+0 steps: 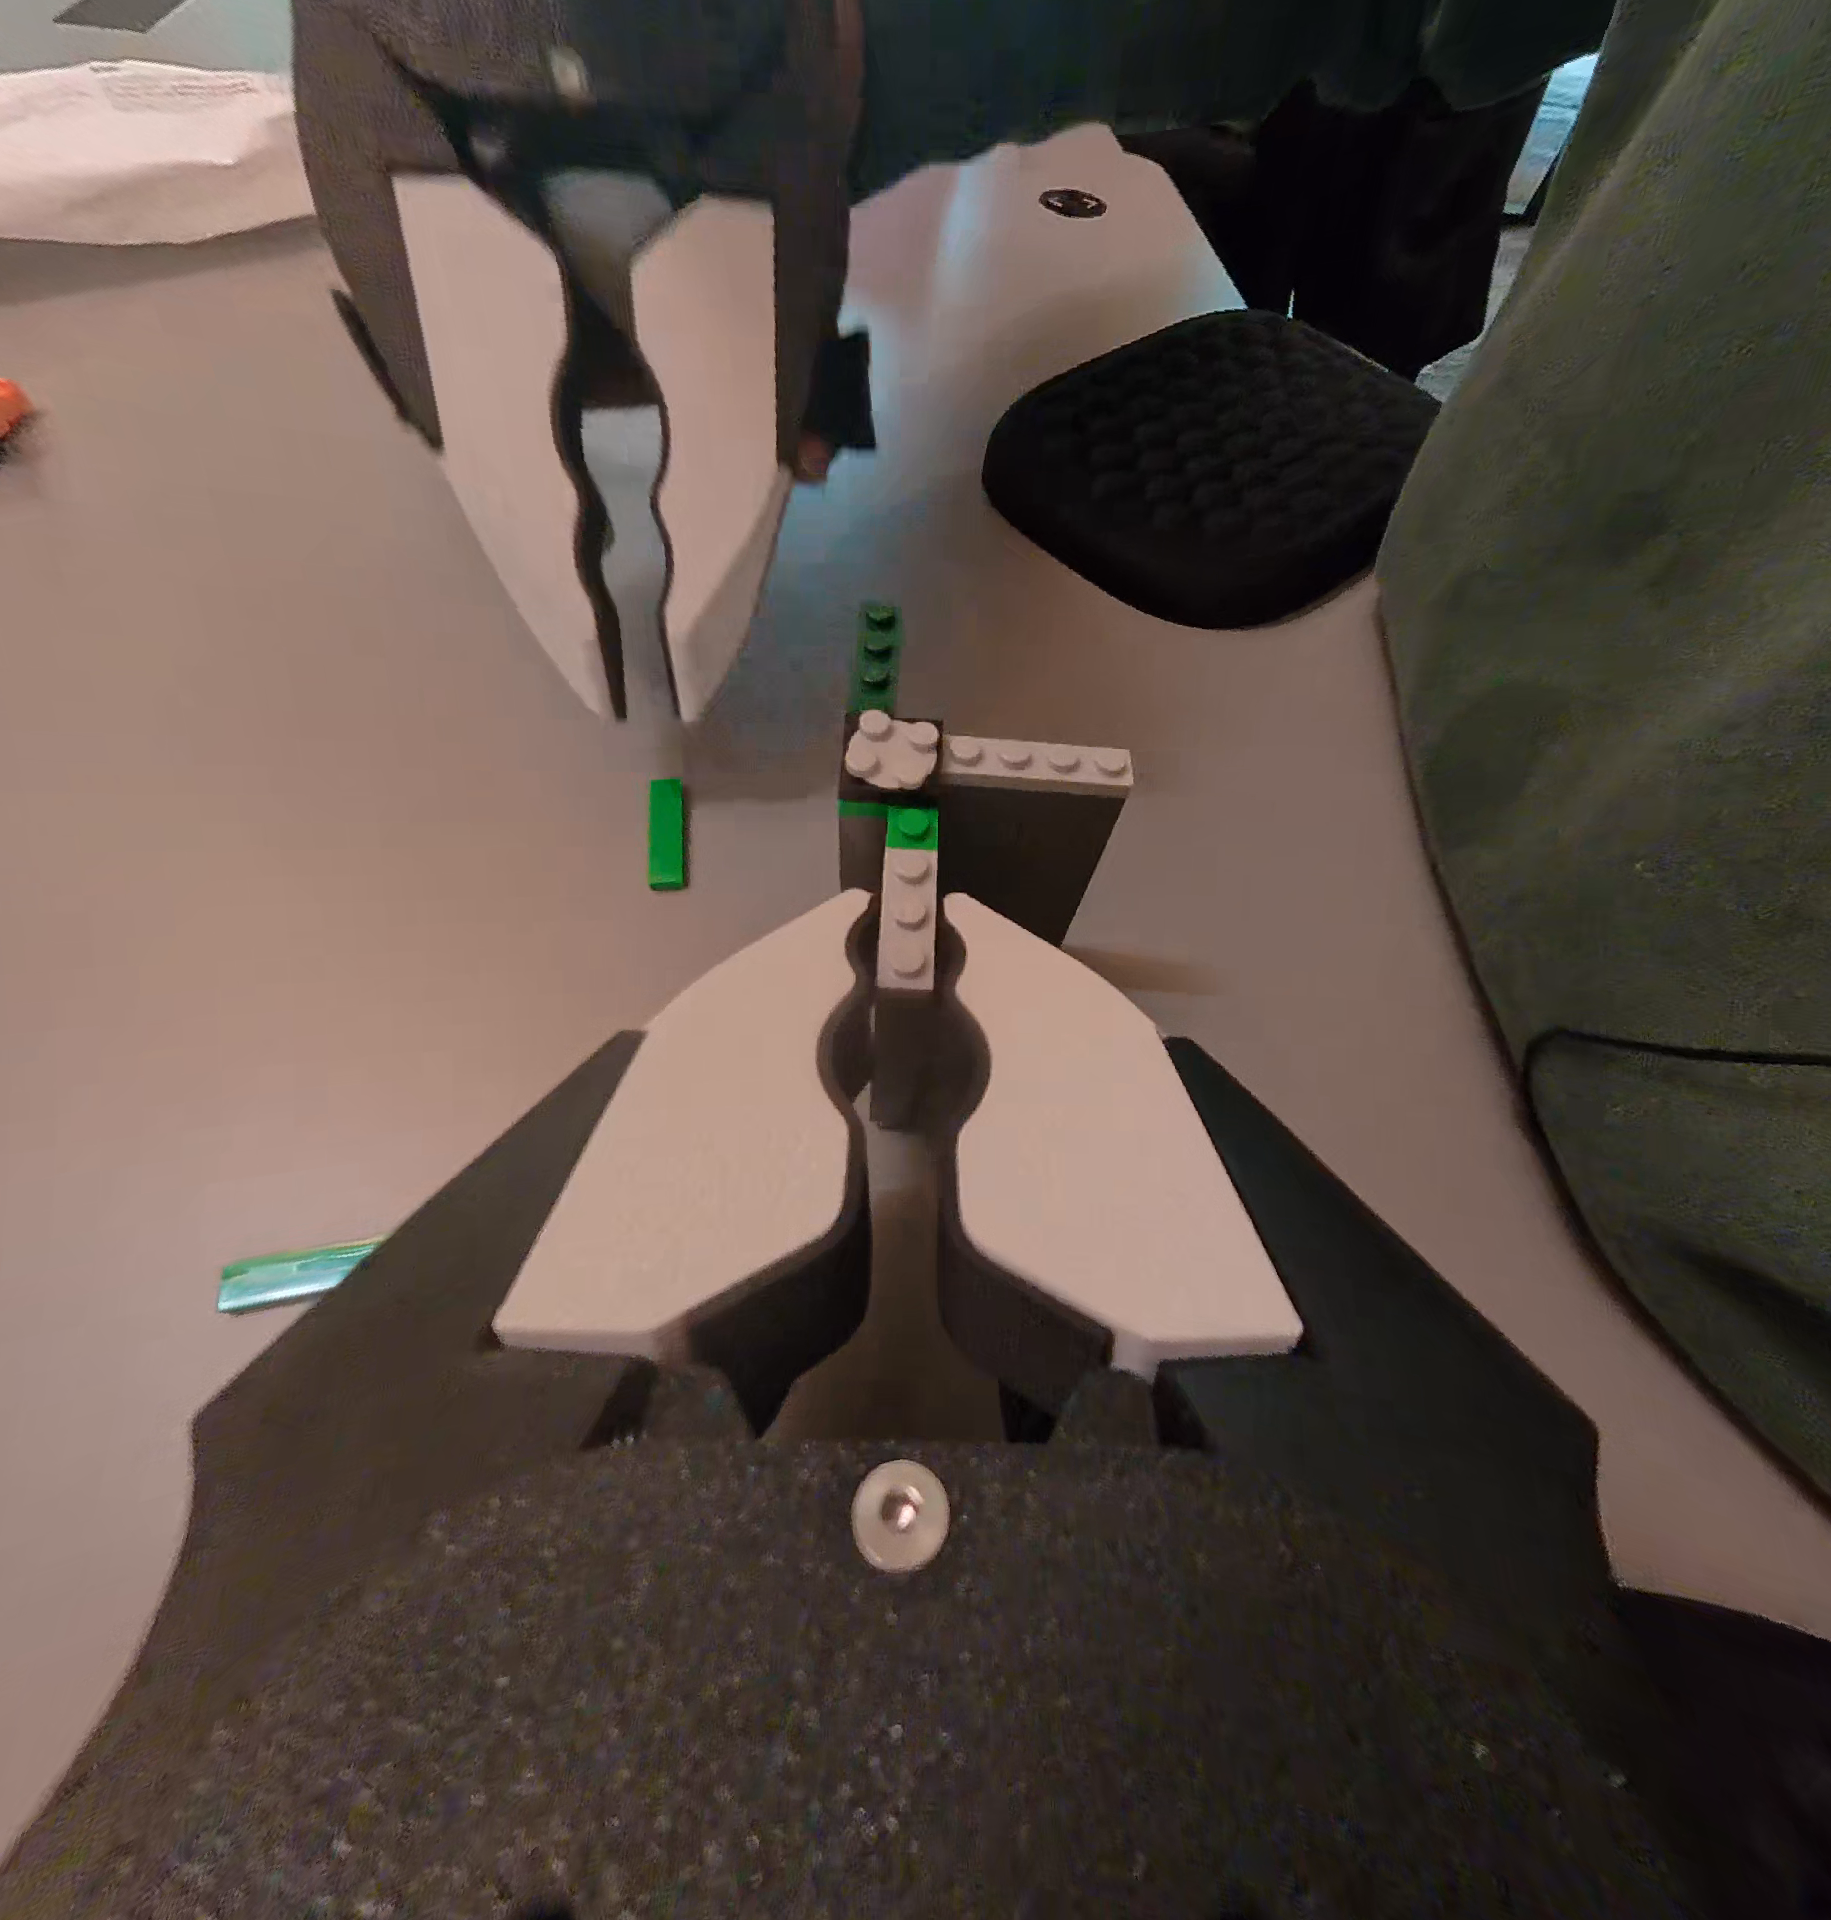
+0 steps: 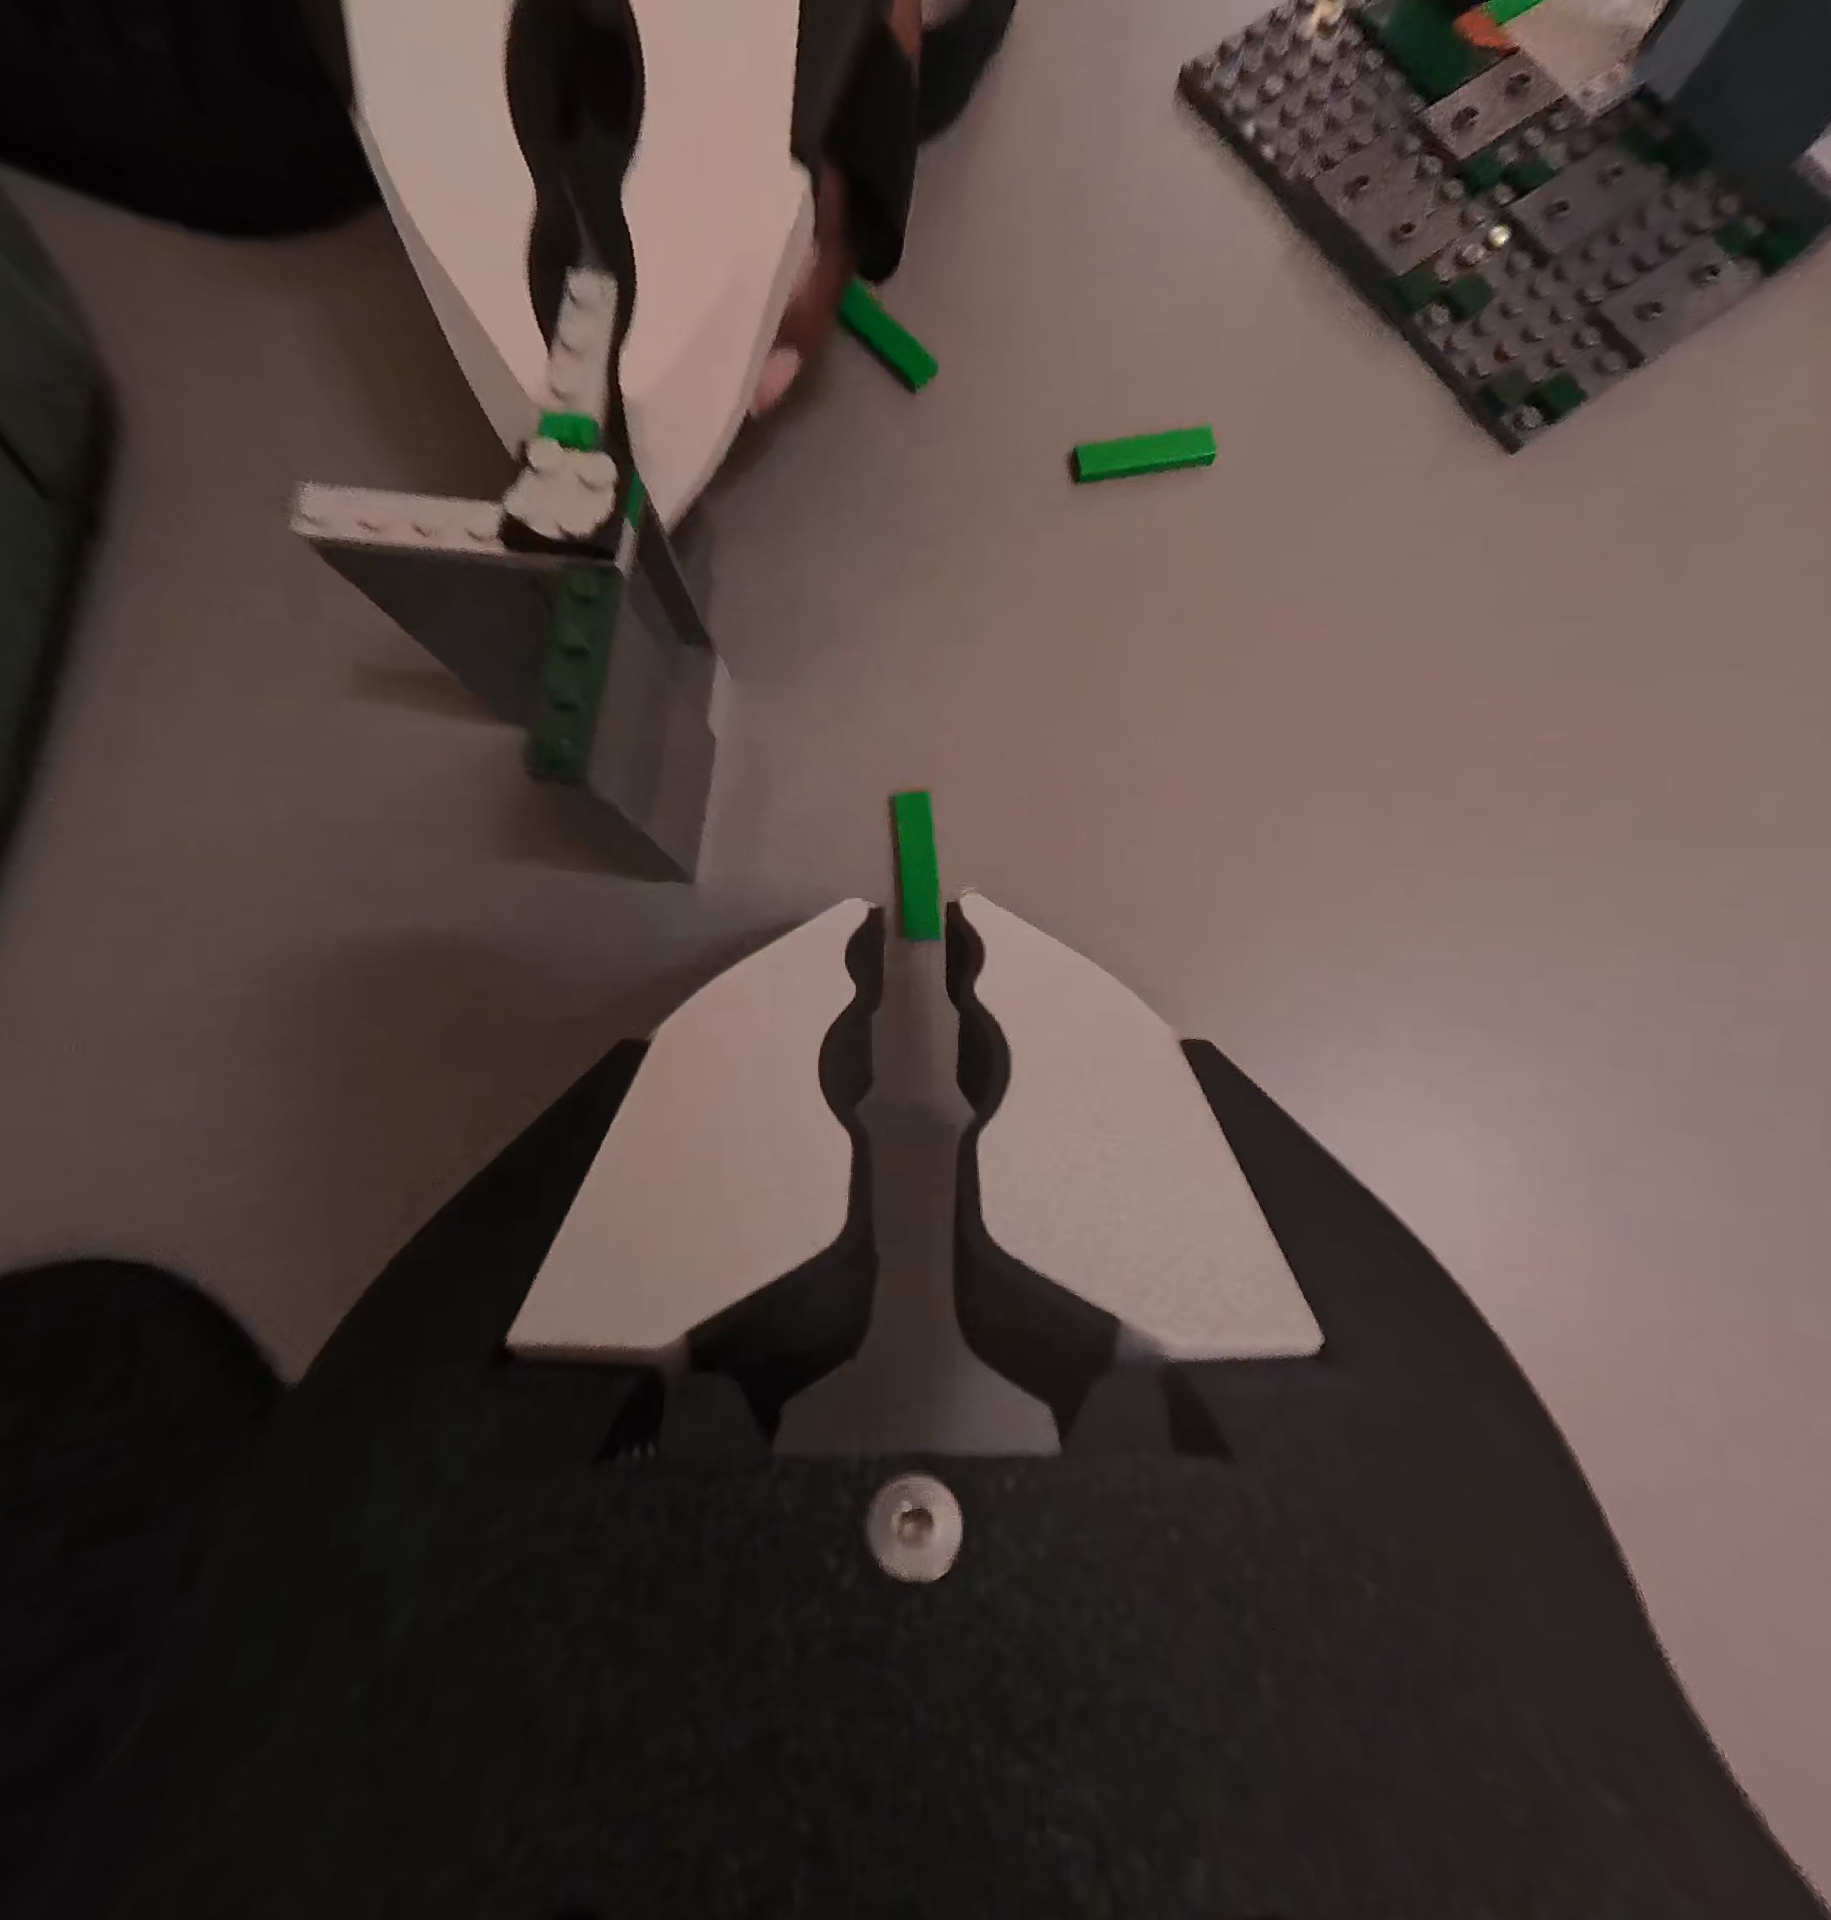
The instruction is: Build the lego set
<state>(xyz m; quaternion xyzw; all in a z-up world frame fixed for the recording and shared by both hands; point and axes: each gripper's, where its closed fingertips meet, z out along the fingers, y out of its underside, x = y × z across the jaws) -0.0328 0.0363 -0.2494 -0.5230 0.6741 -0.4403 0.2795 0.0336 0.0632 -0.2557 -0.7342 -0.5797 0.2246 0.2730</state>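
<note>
Two dark-grey lego walls (image 1: 1004, 842), grey-studded tops

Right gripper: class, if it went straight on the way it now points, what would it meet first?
The right gripper would first meet the small bright green flat piece lying on the table, its near end already between the open fingertips. Height above it is unclear.
</note>
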